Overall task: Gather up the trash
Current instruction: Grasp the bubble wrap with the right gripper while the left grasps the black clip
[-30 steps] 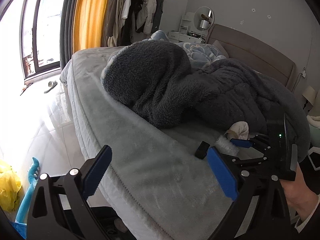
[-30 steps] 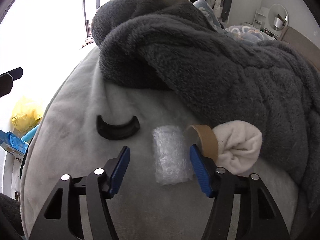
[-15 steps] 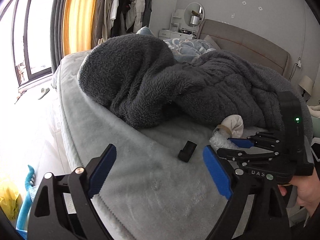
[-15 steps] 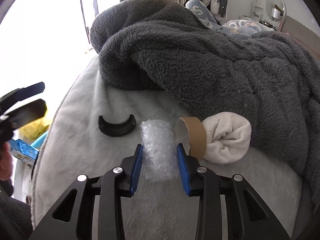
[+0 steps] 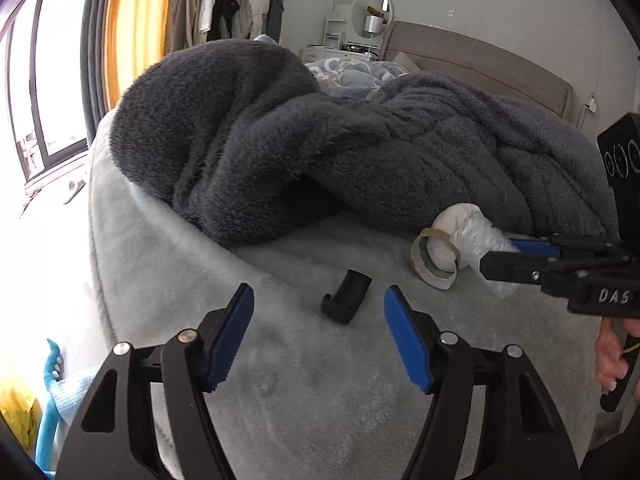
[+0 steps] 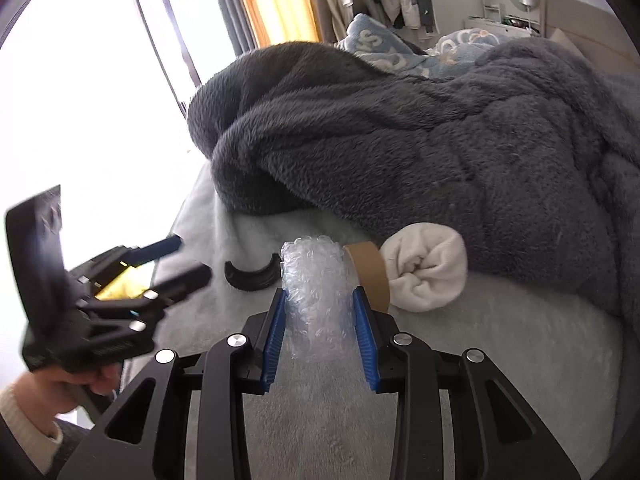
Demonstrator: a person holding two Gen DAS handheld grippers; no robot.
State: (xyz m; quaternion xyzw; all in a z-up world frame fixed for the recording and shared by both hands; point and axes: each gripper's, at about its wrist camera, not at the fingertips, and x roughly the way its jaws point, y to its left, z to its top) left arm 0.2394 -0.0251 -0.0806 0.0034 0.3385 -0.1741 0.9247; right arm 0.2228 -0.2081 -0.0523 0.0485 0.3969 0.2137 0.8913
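Three loose bits of trash lie on the grey bed (image 5: 304, 392) just below the edge of a dark fleece blanket (image 6: 440, 140): a wad of bubble wrap (image 6: 314, 296), a cardboard ring (image 6: 370, 276) and a curved black plastic clip (image 6: 251, 278). A rolled white sock (image 6: 426, 272) sits against the far side of the ring and is probably not trash.

Pinched on the bubble wrap, the right gripper (image 6: 318, 318) has its blue pads pressed against both long sides of the wad, which bulges a little above them. From the left wrist view the wad (image 5: 482, 242) looks lifted slightly off the bed at its near end, though that is hard to judge. This piece should be very light, soft and springy; it will squash rather than resist, so a firm squeeze across the middle is the safe hold, and a grip near one end could let it slide out, since the film is slick.

Spread wide and holding nothing, the left gripper (image 5: 318, 338) hovers over the bed with the clip (image 5: 346, 296) lying just ahead, between its jaws. The clip looks stiff and light; taking it across its narrow width should work, but it lies flat on plush fabric, so the pads may need to press into the cover to get under its edges.

The ring (image 5: 434, 256) stands on its rim, touching the sock; thin card would crush if squeezed hard across the open hoop, so pinching one wall seems kinder.
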